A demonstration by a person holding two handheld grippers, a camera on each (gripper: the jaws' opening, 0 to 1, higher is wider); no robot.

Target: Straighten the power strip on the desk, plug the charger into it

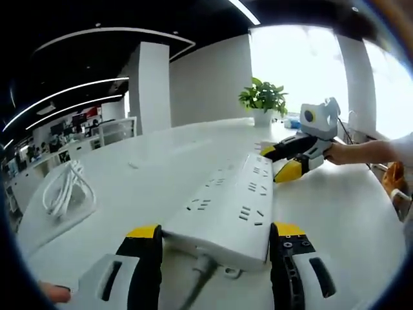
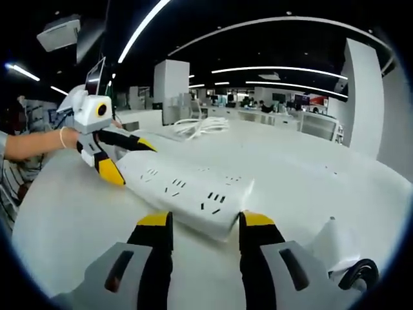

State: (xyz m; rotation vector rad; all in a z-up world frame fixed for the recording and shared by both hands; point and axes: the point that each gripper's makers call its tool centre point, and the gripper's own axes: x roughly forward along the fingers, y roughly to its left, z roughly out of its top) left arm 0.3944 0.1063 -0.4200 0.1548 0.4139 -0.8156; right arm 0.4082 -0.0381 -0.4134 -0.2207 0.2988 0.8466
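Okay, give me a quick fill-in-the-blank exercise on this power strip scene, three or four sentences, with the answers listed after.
1. The power strip is coloured ____.
2. The left gripper has one jaw on each side of the strip's cable end, so it is ____.
3. Beyond the strip's far end stands a potted ____ with green leaves.
4. The coiled white cable lies on the ____.

Missing words: white; open; plant; desk

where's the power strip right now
The power strip lies flat on the white desk between the two grippers: the left gripper brackets its cord end, the right gripper its far end.
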